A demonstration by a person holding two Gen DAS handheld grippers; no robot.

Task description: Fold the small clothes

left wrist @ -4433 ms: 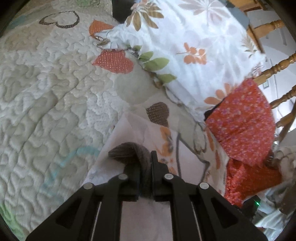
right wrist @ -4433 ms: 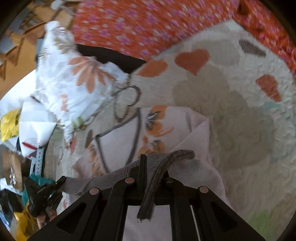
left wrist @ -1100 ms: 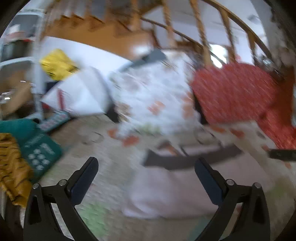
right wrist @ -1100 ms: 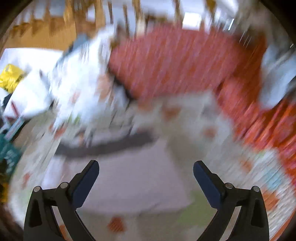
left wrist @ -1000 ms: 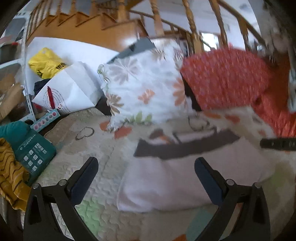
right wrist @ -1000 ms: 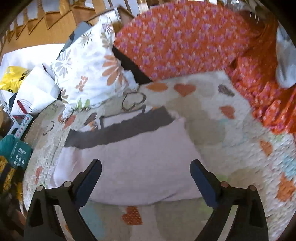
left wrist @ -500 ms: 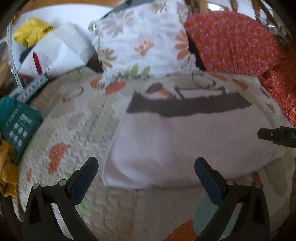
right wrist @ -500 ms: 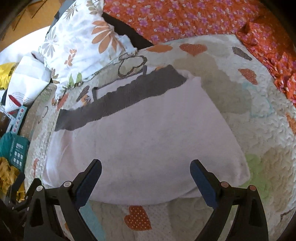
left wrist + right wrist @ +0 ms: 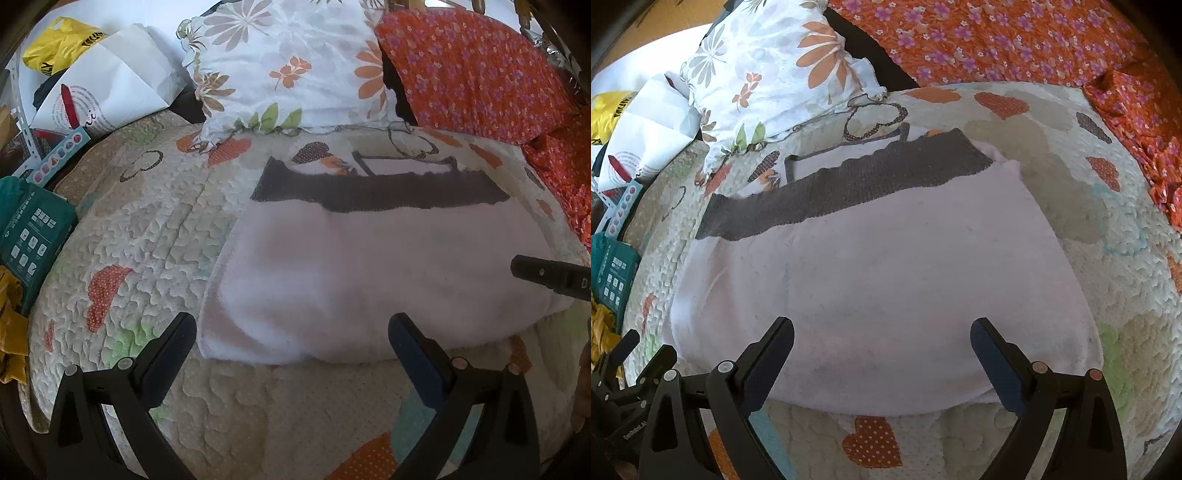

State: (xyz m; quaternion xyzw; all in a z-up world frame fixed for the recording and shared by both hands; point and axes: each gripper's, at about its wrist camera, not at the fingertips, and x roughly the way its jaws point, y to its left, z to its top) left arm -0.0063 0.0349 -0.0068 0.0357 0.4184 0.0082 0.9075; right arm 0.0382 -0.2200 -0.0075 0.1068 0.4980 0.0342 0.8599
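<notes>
While the white garment (image 9: 886, 288) lies flat mid-frame on the quilt (image 9: 1108, 258), grey waistband (image 9: 842, 184) toward the top, both claws — left gripper (image 9: 291, 339), right gripper (image 9: 882, 343) — hover wide open and empty at its lower edge, probably lined up to pinch the hem.

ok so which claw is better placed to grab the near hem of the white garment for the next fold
Probably the right claw: it is open with its fingertips over the near hem of the white garment. The left claw, also open, sits toward the garment's left corner, partly over the quilt.
</notes>
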